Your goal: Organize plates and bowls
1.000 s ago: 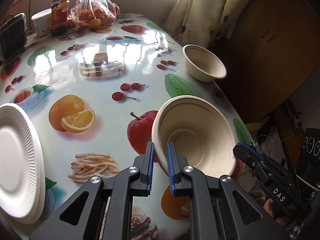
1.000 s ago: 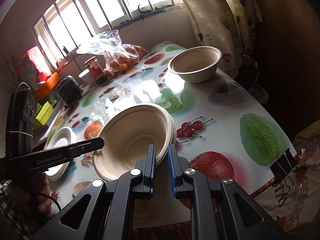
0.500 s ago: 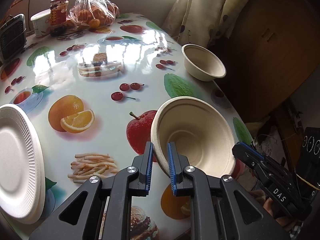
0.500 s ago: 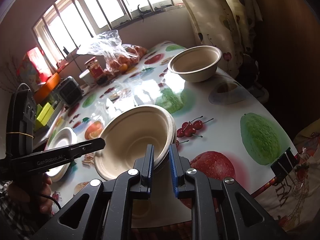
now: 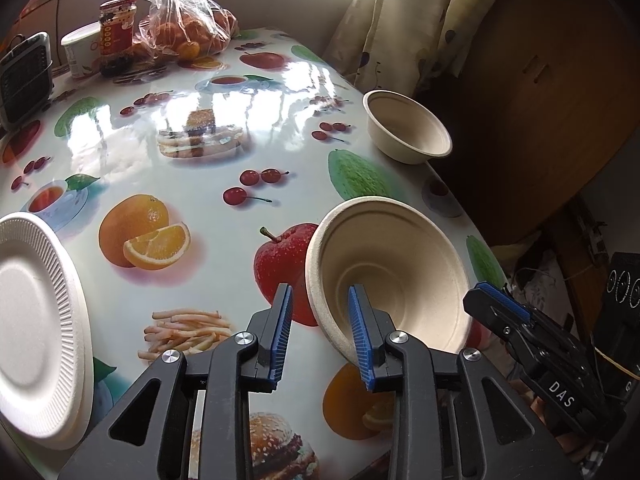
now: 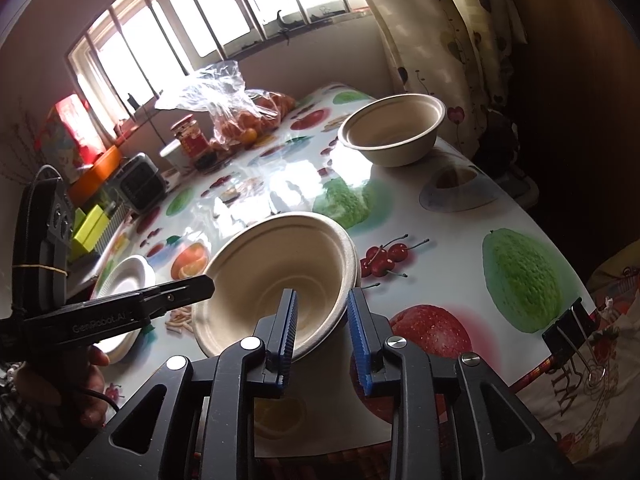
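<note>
Straddling bowl rim: open left claw

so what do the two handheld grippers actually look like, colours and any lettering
Both are black plastic frames with triangular cut-outs and silver pivot bolts, carrying ribbed blue finger pads. The left gripper reads "GenRobot.AI" in pale letters in the right wrist view. The right gripper shows "DAS" in the left wrist view. A black cable trails under the hand.

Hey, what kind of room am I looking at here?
Probably a home dining area or kitchen: a fruit-print tablecloth, a bag of oranges beside a jar, and a barred window with curtains.
</note>
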Demonstrator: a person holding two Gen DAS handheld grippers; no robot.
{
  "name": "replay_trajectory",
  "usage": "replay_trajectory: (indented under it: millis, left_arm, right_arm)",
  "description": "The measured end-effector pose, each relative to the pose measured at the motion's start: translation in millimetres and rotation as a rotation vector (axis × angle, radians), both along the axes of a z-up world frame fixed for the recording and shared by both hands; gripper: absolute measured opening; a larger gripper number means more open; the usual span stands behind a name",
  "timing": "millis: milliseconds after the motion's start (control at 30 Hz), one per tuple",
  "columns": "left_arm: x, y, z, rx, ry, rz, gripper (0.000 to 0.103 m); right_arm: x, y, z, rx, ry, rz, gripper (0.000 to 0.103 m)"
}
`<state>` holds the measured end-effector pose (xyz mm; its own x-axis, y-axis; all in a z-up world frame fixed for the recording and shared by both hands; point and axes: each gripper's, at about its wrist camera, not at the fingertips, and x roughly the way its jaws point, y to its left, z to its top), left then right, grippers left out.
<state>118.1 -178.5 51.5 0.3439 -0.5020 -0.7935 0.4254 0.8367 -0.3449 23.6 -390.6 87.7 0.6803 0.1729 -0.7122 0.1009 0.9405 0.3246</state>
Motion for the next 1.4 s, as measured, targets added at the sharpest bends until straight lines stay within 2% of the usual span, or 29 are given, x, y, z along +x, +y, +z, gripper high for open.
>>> replay_trajectory:
  millis: [133, 200, 500, 1400]
  left_arm:
    - [0.9, 0.6, 2.4, 0.008, -0.012, 0.006, 0.034]
    - [2.4, 1.0, 4.4, 0.006, -0.019, 0.008, 0.038]
    - [12.2, -7.5, 12.5, 0.028, -0.052, 0.003, 0.038]
    - [80.5, -62.8, 44.6, 0.059, -0.133, -0.059, 0.038]
  right_arm:
    - [0.1, 0.0, 1.7, 0.003, -0.003, -0.001, 0.029]
    - [2.0, -1.4, 4.0, 0.007, -0.006, -0.005, 0.033]
    - [10.4, -11.7, 11.9, 0.000, -0.021, -0.026, 0.041]
    - [60.7, -79.8, 32.6, -0.066, -0.044, -0.130, 0.041]
